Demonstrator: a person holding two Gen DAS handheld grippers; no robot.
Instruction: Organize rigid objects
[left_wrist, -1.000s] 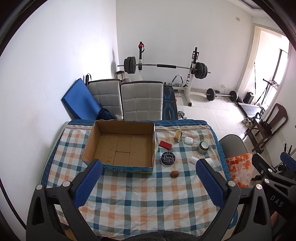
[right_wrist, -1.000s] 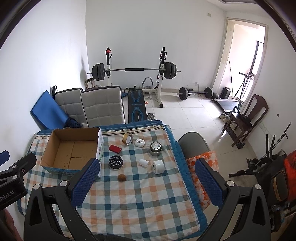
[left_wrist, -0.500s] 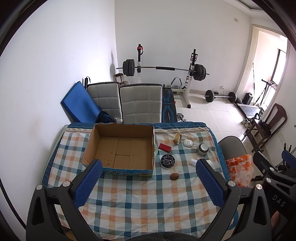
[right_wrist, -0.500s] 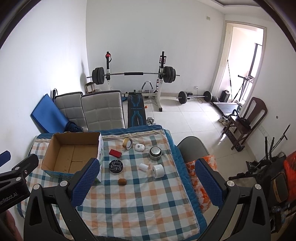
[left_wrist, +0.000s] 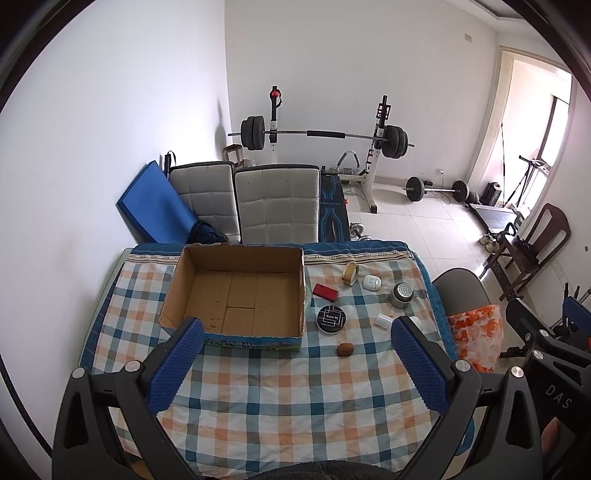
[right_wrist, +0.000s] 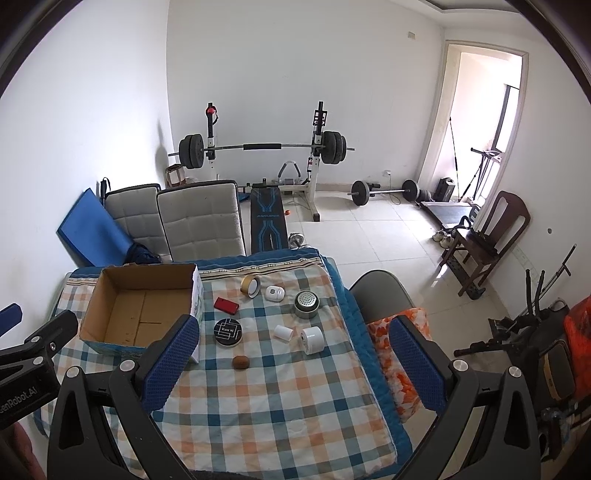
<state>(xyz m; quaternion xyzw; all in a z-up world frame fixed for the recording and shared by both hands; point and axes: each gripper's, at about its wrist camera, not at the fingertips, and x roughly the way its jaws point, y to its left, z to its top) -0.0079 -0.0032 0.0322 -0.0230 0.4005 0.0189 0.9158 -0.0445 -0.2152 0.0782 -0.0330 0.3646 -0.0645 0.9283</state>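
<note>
- the left gripper (left_wrist: 295, 363) hangs above the near part of the table (left_wrist: 258, 406), its blue-padded fingers (left_wrist: 176, 363) spread wide with nothing between them.
- the right gripper (right_wrist: 293, 363) is likewise high over the near right part of the table, fingers (right_wrist: 415, 363) wide apart and holding nothing.
- an open cardboard box (left_wrist: 236, 288) sits toward the far left corner of the table, on the checked cloth; its inside shows only bare cardboard.
- a red flat case (right_wrist: 226, 305) lies just beside the box's right wall.
- a roll of tape (right_wrist: 250, 285) stands on edge near the far edge, with a small white oval device (right_wrist: 274, 293) just to its right.
- a round metal piece with a perforated top (right_wrist: 307, 304) sits nearer the right edge.
- a black round tin (right_wrist: 228, 332) lies toward the middle of the table, near the box's near right corner.
- a small white cylinder (right_wrist: 283, 332) and a larger white roll (right_wrist: 312, 339) lie side by side toward the right edge, close but apart.
- a small brown oval object (right_wrist: 241, 362) lies nearest the grippers, just in front of the tin.
- two padded chairs (left_wrist: 277, 206) stand behind the far edge.
</note>
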